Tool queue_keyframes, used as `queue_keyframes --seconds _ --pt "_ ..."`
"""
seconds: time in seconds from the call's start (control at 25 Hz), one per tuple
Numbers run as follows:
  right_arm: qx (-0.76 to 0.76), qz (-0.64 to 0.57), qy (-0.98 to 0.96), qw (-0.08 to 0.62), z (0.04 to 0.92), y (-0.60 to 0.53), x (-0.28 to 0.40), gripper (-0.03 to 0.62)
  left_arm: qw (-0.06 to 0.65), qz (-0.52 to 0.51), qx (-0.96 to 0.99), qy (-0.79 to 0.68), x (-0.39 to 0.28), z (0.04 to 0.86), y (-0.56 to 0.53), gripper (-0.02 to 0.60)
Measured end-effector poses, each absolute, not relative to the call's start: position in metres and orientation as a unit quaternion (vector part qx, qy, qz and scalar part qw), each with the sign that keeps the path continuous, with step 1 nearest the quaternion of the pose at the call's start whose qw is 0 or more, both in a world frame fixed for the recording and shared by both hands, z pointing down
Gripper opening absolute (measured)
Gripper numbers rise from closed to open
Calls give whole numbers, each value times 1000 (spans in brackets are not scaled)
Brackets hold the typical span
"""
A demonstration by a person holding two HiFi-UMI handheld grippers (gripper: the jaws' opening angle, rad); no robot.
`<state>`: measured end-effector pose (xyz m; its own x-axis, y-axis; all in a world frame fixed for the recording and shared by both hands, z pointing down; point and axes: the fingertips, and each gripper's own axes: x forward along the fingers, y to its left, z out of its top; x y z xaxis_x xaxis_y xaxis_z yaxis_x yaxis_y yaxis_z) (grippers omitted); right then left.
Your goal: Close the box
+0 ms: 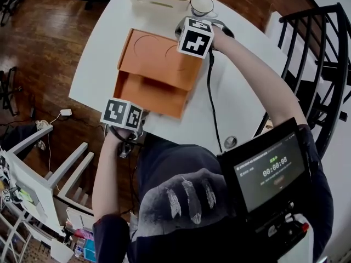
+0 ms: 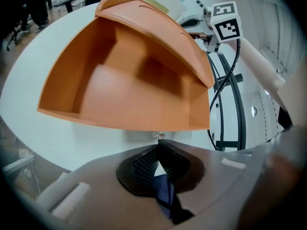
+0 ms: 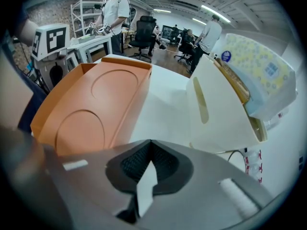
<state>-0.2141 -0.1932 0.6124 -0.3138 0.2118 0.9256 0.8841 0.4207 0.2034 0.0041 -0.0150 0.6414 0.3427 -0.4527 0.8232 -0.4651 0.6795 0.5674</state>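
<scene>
We see a white counter (image 1: 98, 64) carrying a cream bin (image 1: 156, 1), with a cup (image 1: 202, 5) just beside it. A black railing (image 1: 321, 53) stands off the counter's right side.

1. The head view looks steeply down from above the person onto the white table (image 1: 93, 64); the orange box (image 1: 156, 75) lies well below, in the upper middle.
2. The left gripper view sits low at the table's near edge, close to the box; it faces into the open side, toward the right gripper (image 2: 211, 30).
3. The right gripper view looks from close above the lid (image 3: 96, 109), across it toward the room; the left gripper (image 3: 50, 41) shows at upper left; all three views share the box.
</scene>
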Motion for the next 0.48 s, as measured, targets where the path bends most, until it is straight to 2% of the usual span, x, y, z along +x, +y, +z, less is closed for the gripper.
queue_keyframes --seconds 0.48 --pt "-398 -371 -713 443 626 -190 -224 5 726 3 407 -554 -9 652 -16 14"
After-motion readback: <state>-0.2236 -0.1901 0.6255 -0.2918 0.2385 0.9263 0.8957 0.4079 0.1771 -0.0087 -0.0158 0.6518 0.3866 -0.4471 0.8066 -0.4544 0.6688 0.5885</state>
